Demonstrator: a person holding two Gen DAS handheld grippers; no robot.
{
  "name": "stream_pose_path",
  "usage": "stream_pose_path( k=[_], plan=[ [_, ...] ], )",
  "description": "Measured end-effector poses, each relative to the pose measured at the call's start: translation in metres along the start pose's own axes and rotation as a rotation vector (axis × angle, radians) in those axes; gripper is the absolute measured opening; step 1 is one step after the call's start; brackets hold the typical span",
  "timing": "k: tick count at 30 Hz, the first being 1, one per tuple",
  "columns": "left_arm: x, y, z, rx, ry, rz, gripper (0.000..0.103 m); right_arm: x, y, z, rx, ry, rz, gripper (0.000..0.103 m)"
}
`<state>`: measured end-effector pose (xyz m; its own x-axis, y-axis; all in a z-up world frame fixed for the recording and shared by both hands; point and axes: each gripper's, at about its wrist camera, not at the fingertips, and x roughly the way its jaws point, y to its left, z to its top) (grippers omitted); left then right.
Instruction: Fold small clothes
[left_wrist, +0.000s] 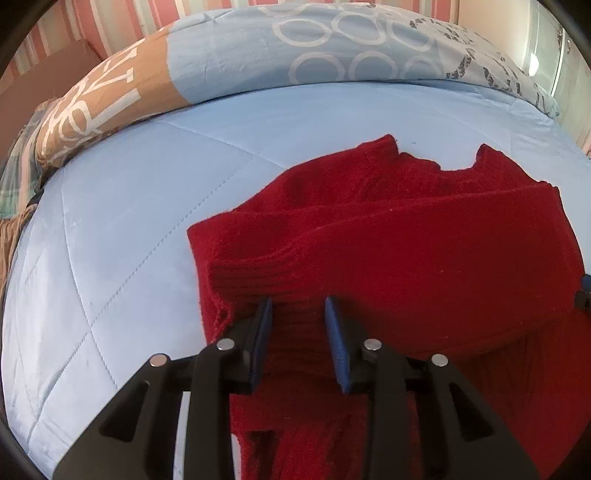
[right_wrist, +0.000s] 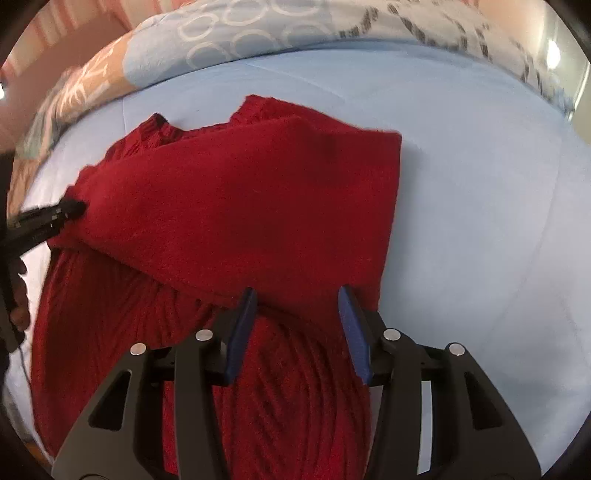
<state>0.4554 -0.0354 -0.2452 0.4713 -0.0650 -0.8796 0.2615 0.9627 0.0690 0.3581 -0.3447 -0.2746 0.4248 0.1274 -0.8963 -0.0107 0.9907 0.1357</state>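
Already partly folded, the red knit sweater (left_wrist: 388, 236) lay on the pale blue quilt (left_wrist: 122, 221) of the bed, its collar end toward the patterned pillow (left_wrist: 229, 51) and one panel doubled across its body. My left claw (left_wrist: 298, 306) pointed steeply down at the sweater's left side, by the ribbed edge of that doubled panel. Its blue pads (left_wrist: 337, 332) stood a little apart — knit lay between them, but they did not press it. My right claw (right_wrist: 297, 295) sat at the sweater's right side, at the lower edge of the folded layer, jaws wider, nothing clamped — only loose knit under the gap. From the right wrist view, my left claw showed as a dark tip against the sweater's far-left edge.
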Motion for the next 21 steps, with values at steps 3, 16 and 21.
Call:
stream_pose_path(
  k=[3, 16, 21],
  plan=[
    [0.002, -0.004, -0.002, 0.023, -0.006, 0.017, 0.033, 0.005, -0.007, -0.002, 0.037, -0.007, 0.026, 0.046],
    [-0.051, -0.004, -0.047, 0.037, 0.018, 0.02, 0.032, -0.041, 0.016, -0.024, -0.019, -0.071, 0.03, 0.048],
    [-0.075, -0.007, -0.086, 0.049, 0.044, 0.027, 0.032, -0.058, 0.024, -0.053, -0.069, -0.025, 0.011, 0.048]
  ],
)
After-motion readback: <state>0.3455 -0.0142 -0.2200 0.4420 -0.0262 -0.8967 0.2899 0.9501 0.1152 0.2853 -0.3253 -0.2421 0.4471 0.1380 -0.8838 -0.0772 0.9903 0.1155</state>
